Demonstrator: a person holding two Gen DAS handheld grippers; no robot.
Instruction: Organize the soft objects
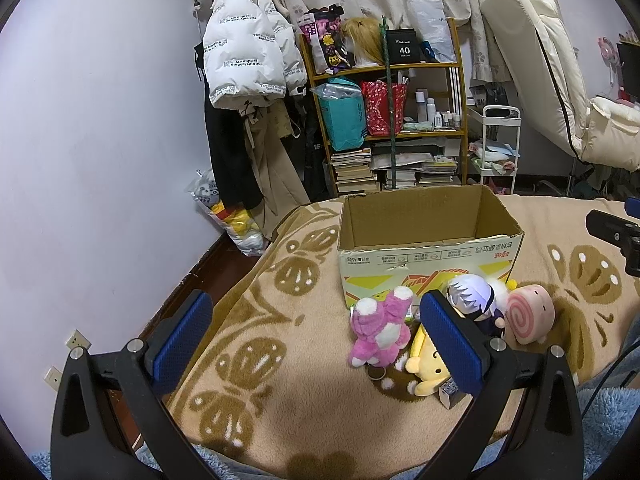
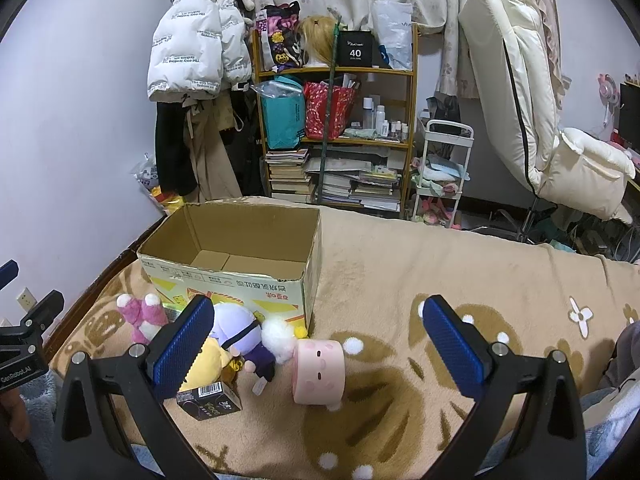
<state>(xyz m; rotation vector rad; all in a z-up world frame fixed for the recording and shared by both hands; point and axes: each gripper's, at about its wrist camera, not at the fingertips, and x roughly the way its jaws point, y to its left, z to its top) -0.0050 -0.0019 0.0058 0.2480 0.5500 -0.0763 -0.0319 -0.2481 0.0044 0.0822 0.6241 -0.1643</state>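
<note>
An open, empty cardboard box (image 1: 430, 258) (image 2: 236, 280) stands on the tan blanket. In front of it lie soft toys: a pink plush (image 1: 380, 326) (image 2: 142, 316), a yellow plush (image 1: 428, 364) (image 2: 206, 364), a white-haired doll in dark clothes (image 1: 474, 298) (image 2: 244, 338) and a pink swirl-roll plush (image 1: 528, 314) (image 2: 318, 372). A small dark box (image 1: 450, 392) (image 2: 210, 398) lies by the yellow plush. My left gripper (image 1: 316, 340) is open and empty, left of the toys. My right gripper (image 2: 318, 344) is open and empty, above the swirl-roll plush.
The bed's blanket (image 1: 280, 360) (image 2: 440, 264) ends at a wooden edge on the left by the wall. Beyond the bed stand a shelf of books and bags (image 1: 384, 120) (image 2: 336, 128), hanging coats (image 1: 248, 60), a white cart (image 2: 440, 168) and a cream chair (image 2: 540, 120).
</note>
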